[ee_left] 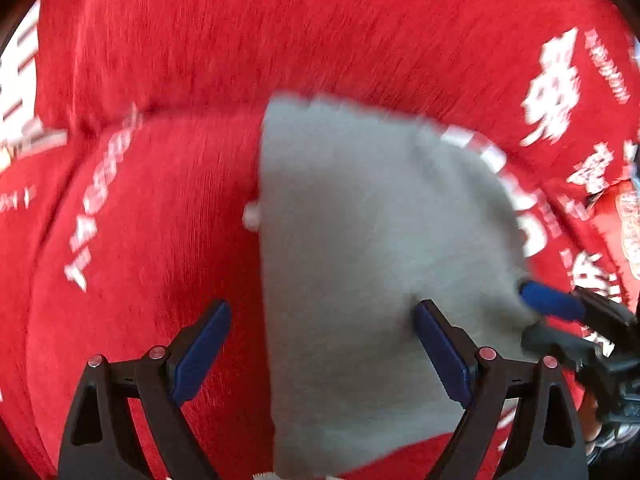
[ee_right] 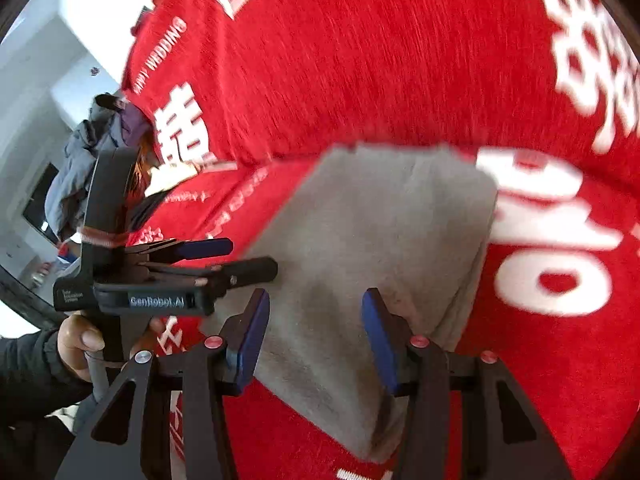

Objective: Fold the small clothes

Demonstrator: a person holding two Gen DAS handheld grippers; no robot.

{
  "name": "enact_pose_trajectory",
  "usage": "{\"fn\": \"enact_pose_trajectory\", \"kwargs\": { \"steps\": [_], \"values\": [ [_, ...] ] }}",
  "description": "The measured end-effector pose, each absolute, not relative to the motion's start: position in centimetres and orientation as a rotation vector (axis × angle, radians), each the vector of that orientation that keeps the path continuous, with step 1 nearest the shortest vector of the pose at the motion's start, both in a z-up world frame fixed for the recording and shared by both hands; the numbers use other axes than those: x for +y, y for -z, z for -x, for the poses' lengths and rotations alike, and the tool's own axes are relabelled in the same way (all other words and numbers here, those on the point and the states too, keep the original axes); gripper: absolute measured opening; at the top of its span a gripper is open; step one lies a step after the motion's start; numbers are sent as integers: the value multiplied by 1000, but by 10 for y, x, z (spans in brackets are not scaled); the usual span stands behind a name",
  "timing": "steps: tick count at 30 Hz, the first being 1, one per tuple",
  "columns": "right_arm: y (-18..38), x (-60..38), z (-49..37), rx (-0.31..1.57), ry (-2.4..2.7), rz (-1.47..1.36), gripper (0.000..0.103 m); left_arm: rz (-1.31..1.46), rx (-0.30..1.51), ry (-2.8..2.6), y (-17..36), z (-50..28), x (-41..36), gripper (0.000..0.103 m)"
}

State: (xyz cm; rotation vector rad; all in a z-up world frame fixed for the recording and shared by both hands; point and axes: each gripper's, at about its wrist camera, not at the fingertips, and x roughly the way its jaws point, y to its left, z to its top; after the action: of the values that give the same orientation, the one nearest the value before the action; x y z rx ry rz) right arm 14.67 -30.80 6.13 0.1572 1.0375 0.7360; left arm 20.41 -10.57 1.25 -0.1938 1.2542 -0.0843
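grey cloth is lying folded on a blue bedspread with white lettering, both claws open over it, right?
Not quite: the bedspread is red, not blue, as the right wrist view shows. The rest holds: the grey cloth lies folded on it, with the left claw and right claw both open over it.

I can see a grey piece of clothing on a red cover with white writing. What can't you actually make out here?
- What garment the grey cloth is: folded, blurred in both views.
- White lettering on the red cover: smeared by motion, cut by picture edges.
- The cloth's near end, left wrist view: cut off at the bottom edge.
- What is under the cloth: hidden.
- Left claw and right claw: open, gripping nothing.
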Motion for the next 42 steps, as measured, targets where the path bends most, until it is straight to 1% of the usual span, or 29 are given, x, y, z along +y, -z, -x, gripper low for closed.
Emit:
{"fn": "enact_pose_trajectory", "kwargs": {
  "steps": [1, 2, 4, 5, 6, 7, 8, 9, 10, 12, 13, 14, 15, 17, 19, 21, 22, 23, 25, 27, 28, 29, 31, 33, 35, 37, 39, 42],
  "values": [
    [-45, -309, -155, 1081, -688, -125, 30, 231, 1258, 107, -4, -201, -103, 96],
    [-40, -312, -158, 1094, -675, -132, 19, 253, 1247, 110, -5, -200, -100, 96],
    [-41, -328, -165, 1113, -675, -237, 20, 264, 1261, 146, -12, -202, -97, 95],
    [-44, -330, -165, 1116, -672, -248, 24, 265, 1239, 158, -18, -202, -95, 95],
    [-54, -331, -163, 1082, -673, -230, 24, 263, 1200, 164, -26, -203, -94, 95],
    [-61, -329, -162, 1054, -674, -203, 27, 252, 1169, 156, -32, -207, -93, 95],
    [-68, -326, -164, 1031, -672, -176, 34, 227, 1158, 132, -34, -215, -94, 95],
    [-72, -321, -167, 1021, -674, -149, 38, 215, 1171, 119, -33, -224, -95, 95],
    [-73, -314, -175, 1022, -670, -120, 44, 204, 1201, 113, -27, -231, -98, 95],
    [-65, -301, -193, 1052, -649, -76, 46, 174, 1278, 102, -9, -246, -103, 96],
    [-57, -298, -202, 1083, -635, -59, 46, 196, 1300, 109, 0, -252, -103, 98],
    [-46, -295, -212, 1125, -609, -38, 45, 253, 1316, 115, 8, -258, -98, 103],
    [-31, -292, -225, 1168, -573, -24, 45, 291, 1333, 119, 11, -259, -94, 103],
    [-32, -293, -236, 1136, -560, -55, 44, 374, 1361, 127, 13, -270, -82, 103],
    [-35, -302, -250, 1167, -504, -123, 45, 402, 1348, 84, 5, -277, -71, 103],
    [-45, -308, -250, 1148, -465, -142, 46, 430, 1271, 90, -13, -280, -62, 103],
    [-56, -307, -247, 1101, -453, -106, 48, 428, 1244, 97, -20, -281, -61, 103],
    [-60, -303, -244, 1074, -462, -73, 55, 402, 1238, 91, -22, -284, -64, 103],
    [-60, -294, -245, 1069, -479, -28, 64, 318, 1284, 75, -13, -290, -77, 103],
    [-46, -284, -252, 1122, -479, 13, 65, 185, 1360, 65, 8, -291, -94, 103],
    [-32, -281, -255, 1151, -443, 80, 65, 178, 1357, 82, 12, -290, -96, 103],
    [-29, -286, -256, 1155, -414, 110, 65, 238, 1344, 95, 11, -286, -88, 103],
    [-33, -301, -249, 1131, -386, 68, 66, 300, 1354, 85, 6, -281, -74, 103],
    [-44, -314, -237, 1122, -260, 127, 66, 283, 1285, 70, -13, -270, -60, 103],
    [-60, -325, -216, 1055, -254, 158, 66, 294, 1227, 78, -29, -257, -53, 103],
    [-73, -329, -197, 1031, -331, 106, 66, 339, 1234, 124, -30, -251, -54, 103],
    [-76, -323, -184, 1024, -357, 115, 66, 328, 1242, 138, -27, -237, -62, 103],
    [-54, -311, -171, 1063, -345, 175, 66, 235, 1275, 132, -14, -220, -74, 103]
  ]
}}
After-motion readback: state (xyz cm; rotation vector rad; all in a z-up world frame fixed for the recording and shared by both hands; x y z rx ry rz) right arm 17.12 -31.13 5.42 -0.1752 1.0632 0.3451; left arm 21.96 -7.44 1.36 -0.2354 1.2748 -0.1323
